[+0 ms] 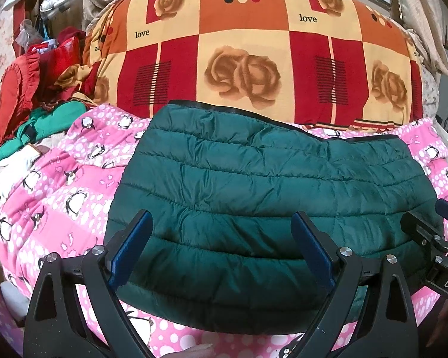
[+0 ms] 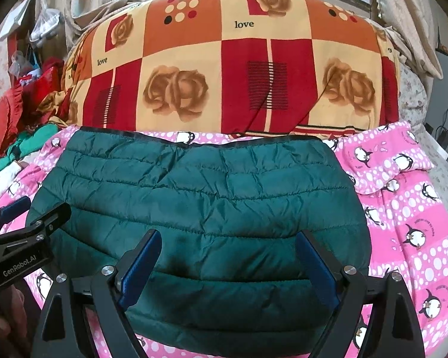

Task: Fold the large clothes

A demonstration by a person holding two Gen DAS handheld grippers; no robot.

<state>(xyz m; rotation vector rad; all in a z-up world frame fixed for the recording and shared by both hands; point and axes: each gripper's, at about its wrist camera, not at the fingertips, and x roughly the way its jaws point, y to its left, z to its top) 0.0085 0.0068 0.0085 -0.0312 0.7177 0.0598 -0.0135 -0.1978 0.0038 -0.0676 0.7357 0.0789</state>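
Dark green quilted puffer jacket [image 1: 254, 185] is already folded into a compact rectangle on the pink penguin-print bedsheet [image 1: 59, 185], looks nearly done (maybe one more fold?). Left gripper [image 1: 221, 238] and right gripper [image 2: 227, 256] both hover wide open, holding nothing

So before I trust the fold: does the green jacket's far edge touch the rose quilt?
Apart. The right wrist view shows a strip of pink penguin sheet between the green jacket and the rose quilt.
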